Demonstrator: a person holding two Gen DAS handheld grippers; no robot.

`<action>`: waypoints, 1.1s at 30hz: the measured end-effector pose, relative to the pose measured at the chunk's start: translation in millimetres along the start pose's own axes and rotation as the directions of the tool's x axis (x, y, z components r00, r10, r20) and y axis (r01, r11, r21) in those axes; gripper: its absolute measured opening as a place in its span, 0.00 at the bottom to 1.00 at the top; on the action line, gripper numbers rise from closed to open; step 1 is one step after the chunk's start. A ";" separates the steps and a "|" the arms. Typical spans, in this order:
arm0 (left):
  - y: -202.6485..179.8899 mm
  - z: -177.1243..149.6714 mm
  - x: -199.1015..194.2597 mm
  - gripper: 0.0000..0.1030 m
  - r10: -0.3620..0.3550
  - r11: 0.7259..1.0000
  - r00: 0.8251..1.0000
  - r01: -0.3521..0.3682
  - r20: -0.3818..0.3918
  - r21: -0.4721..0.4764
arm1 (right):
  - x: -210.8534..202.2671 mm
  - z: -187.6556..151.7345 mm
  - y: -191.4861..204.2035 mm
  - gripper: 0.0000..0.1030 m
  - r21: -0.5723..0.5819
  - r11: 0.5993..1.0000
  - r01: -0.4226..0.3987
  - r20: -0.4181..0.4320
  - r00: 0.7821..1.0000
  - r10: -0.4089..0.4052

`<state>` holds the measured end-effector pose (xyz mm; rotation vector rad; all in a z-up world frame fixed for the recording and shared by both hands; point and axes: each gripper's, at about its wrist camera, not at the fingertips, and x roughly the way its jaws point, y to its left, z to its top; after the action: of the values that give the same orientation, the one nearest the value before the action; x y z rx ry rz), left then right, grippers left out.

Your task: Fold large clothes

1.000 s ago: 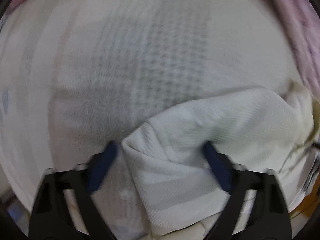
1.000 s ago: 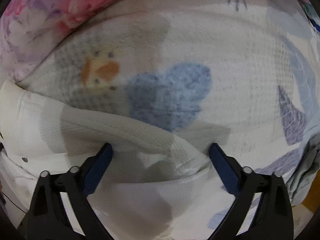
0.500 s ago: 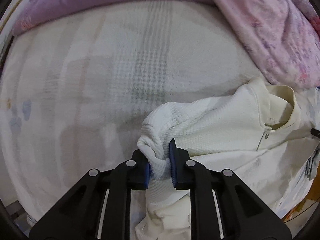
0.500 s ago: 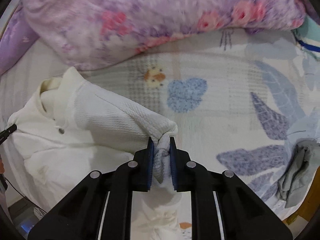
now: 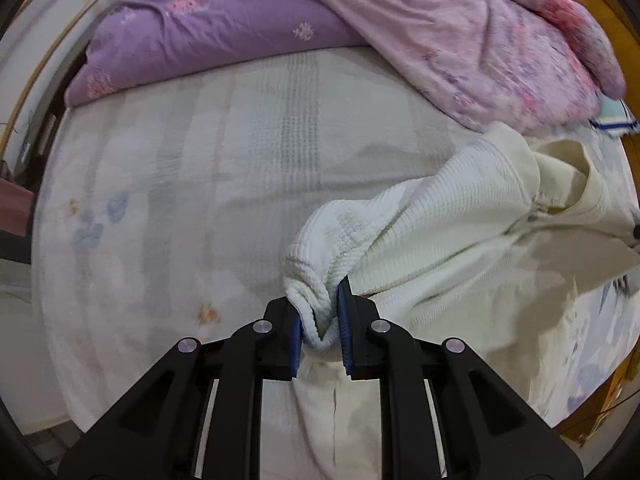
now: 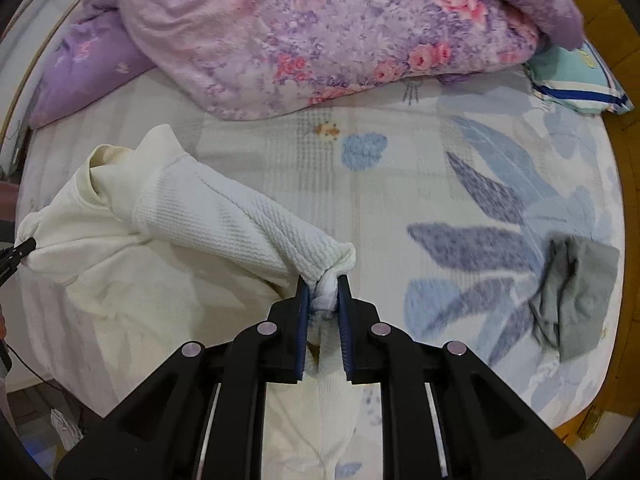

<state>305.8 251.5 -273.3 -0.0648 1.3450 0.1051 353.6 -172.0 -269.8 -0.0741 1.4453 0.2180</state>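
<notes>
While both grippers pinch the white shirt [image 5: 432,240], it hangs up over the bed [image 5: 180,200].

Left gripper [image 5: 320,316] and right gripper [image 6: 323,300] are each squeezed tight on a bunched bit of the bumpy cloth, near the shoulders, with the collar [image 5: 568,172] between them. I think the shirt is soft, light and floppy, so it will sag in the middle. Holding both shoulders looks best.

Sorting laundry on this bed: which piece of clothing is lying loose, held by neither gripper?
The small grey garment, crumpled on the leaf-print sheet. The white shirt is clamped in both grippers.
</notes>
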 end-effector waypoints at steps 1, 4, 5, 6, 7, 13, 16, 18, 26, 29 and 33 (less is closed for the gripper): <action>-1.5 -9.1 -8.0 0.15 0.003 1.000 1.000 -0.003 0.013 0.008 | -11.0 -14.5 1.3 0.12 -0.010 1.000 -0.003 0.015 1.000 0.003; -6.1 -43.8 -32.6 0.14 0.023 1.000 0.999 -0.024 0.044 0.019 | -33.0 -50.9 4.3 0.12 -0.032 0.999 -0.009 0.046 0.999 0.010; -8.2 -60.6 -42.4 0.14 0.026 0.999 0.998 -0.027 0.053 0.017 | -40.9 -66.6 5.2 0.12 -0.045 0.999 -0.011 0.053 0.998 0.014; -9.5 -72.3 -47.6 0.14 0.027 1.000 0.998 -0.028 0.058 0.015 | -46.2 -79.3 5.1 0.12 -0.051 0.999 -0.015 0.059 0.998 0.018; -10.8 -85.5 -53.6 0.14 0.028 0.999 0.998 -0.029 0.065 0.015 | -51.2 -96.3 5.0 0.12 -0.056 0.998 -0.025 0.064 0.998 0.029; -28.3 -190.3 -74.8 0.13 0.080 0.996 0.994 -0.082 0.071 0.030 | -54.9 -197.2 3.2 0.12 -0.087 0.995 -0.045 0.070 0.996 0.051; -33.7 -242.9 -59.9 0.13 0.081 0.996 0.996 -0.082 0.021 0.032 | -27.0 -250.2 -0.3 0.12 -0.101 0.994 -0.033 0.018 0.999 0.035; -38.1 -273.7 -38.4 0.14 0.096 0.994 0.995 -0.094 -0.037 0.058 | 3.5 -280.2 -4.1 0.16 -0.094 0.995 -0.032 -0.040 0.999 0.028; -49.9 -350.6 -1.1 0.21 0.028 0.999 0.967 -0.016 -0.252 0.050 | 59.2 -355.9 -8.2 0.62 0.046 0.992 -0.117 -0.266 0.956 0.125; -54.7 -344.2 -17.1 0.28 -0.030 0.999 0.976 0.036 -0.214 0.027 | 48.9 -343.1 -1.2 0.61 0.057 0.979 -0.196 -0.204 0.957 0.204; -70.7 -311.8 -9.4 0.28 -0.107 0.994 0.980 0.106 -0.167 -0.016 | 63.8 -311.8 15.3 0.36 0.107 0.955 -0.278 -0.189 0.937 0.294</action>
<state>9.6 147.4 -334.7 -0.1542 1.5066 0.0136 53.6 -207.2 -371.2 0.1861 1.6659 0.4012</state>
